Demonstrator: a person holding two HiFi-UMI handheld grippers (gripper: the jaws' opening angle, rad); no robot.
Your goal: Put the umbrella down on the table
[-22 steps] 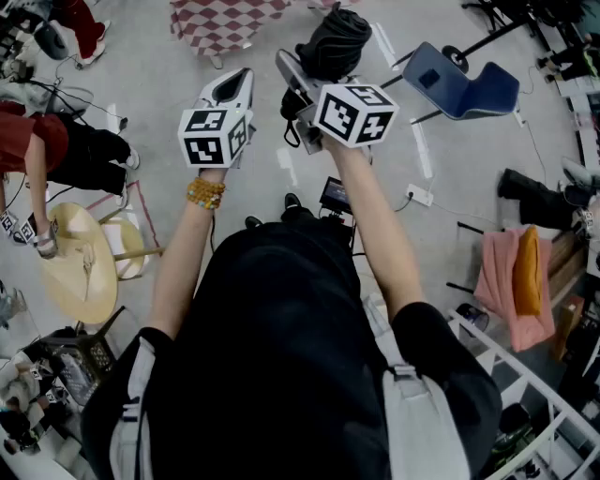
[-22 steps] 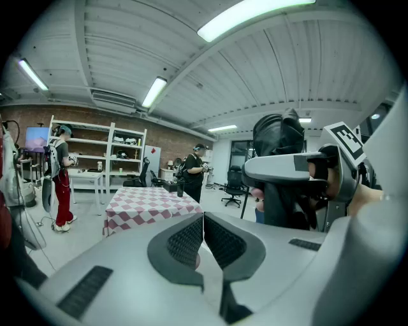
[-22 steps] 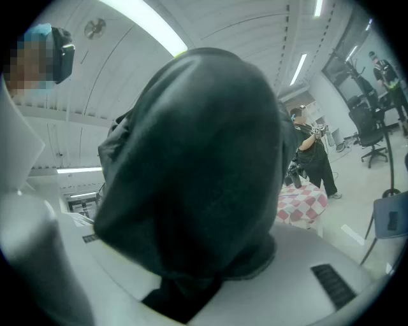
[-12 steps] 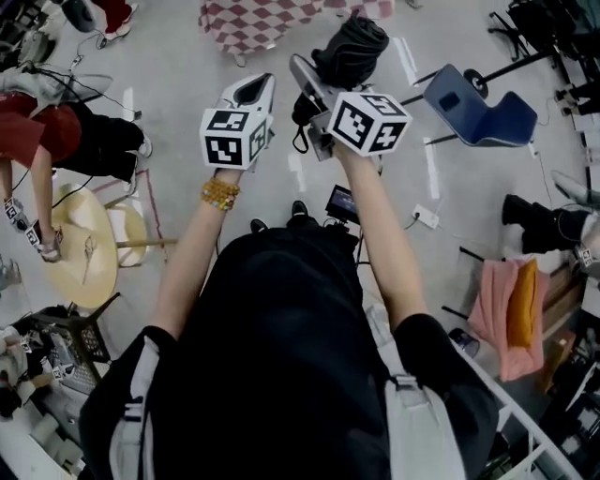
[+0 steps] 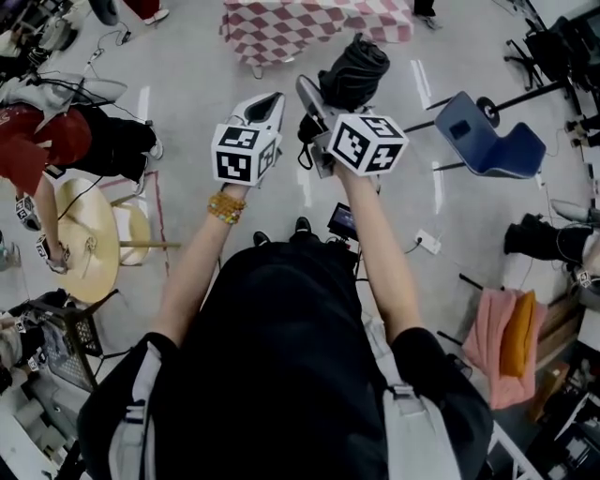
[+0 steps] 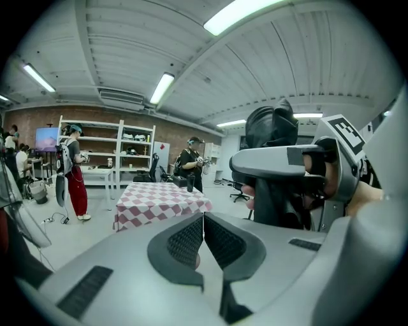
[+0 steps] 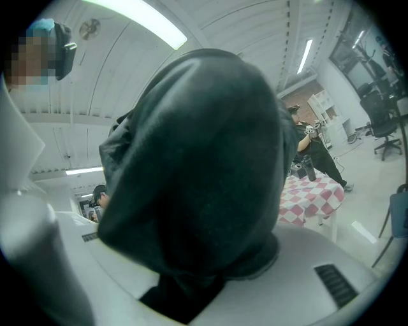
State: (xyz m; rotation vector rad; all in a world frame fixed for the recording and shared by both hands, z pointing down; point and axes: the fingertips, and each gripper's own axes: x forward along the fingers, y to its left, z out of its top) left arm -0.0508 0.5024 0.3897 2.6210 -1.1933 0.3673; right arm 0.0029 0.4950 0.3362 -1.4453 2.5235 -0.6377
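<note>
The right tongs (image 5: 326, 94) clamp the folded black umbrella (image 5: 353, 67) in mid-air, well short of the checkered desk (image 5: 281, 26). The left tongs (image 5: 264, 103) are pinched together, empty. Best to carry it past the desk's near edge, lower it flat, then release.

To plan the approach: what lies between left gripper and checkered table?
Bare grey floor separates left gripper and table, seen in the left gripper view.

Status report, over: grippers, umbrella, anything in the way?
Left gripper shut, empty. Right gripper shut on umbrella, held up. Checkered table ahead, nothing seen between.
</note>
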